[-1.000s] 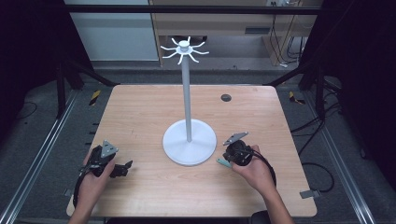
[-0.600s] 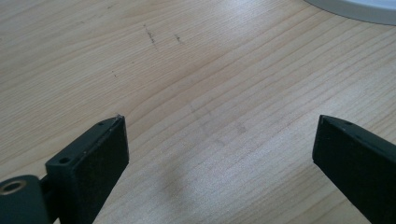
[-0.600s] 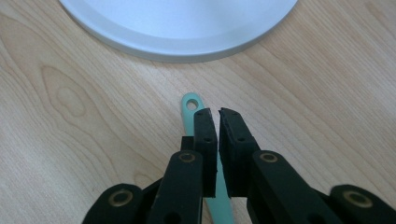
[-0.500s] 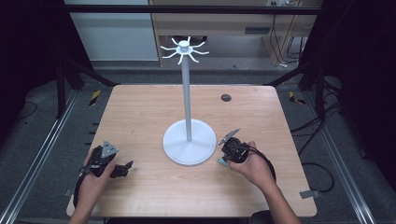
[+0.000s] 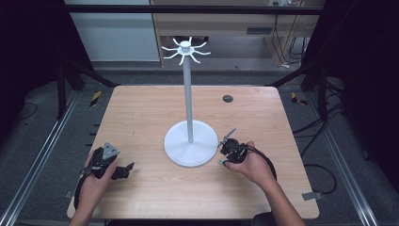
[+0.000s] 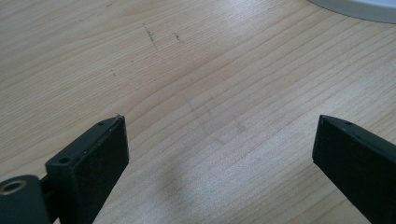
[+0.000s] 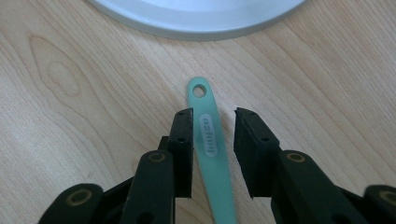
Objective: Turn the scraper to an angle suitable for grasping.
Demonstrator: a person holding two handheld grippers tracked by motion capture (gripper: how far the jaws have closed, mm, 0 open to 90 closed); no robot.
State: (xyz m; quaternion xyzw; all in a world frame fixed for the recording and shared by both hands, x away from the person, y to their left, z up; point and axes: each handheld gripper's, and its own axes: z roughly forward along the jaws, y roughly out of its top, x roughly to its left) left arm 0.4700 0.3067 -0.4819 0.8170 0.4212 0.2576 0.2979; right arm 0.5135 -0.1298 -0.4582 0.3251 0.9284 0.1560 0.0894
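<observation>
1. The handle (image 7: 210, 144) is a thin teal strip with a hang hole at its tip and a pale label pad along its middle. It lies flat on the table (image 5: 141, 117), just near of the white stand base (image 5: 190, 149), toward the right side. In the high view only its teal tip (image 5: 220, 162) peeks out under the right hand.
2. Judged from its look, it is light, stiff plastic or silicone-coated, smooth and perhaps a little slippery. What sits at its other end is hidden, so I cannot tell what tool it is.
3. Lying flat, it offers only its 2 narrow edges. The best hold seems to be across the width near the label pad, leaving the hole free, possibly for 1 of the hooks (image 5: 186, 48) atop the pole.
4. The right gripper (image 7: 212, 126) is low over the table, pointed toward the base, with a jaw on either side of the handle. The jaws are part open, a gap showing on each side, so they grip nothing.
5. The left gripper (image 6: 219, 144) sits at the near left, well apart from the stand, jaws wide open over bare wood. The left hand (image 5: 96, 176) rests by the table edge.
</observation>
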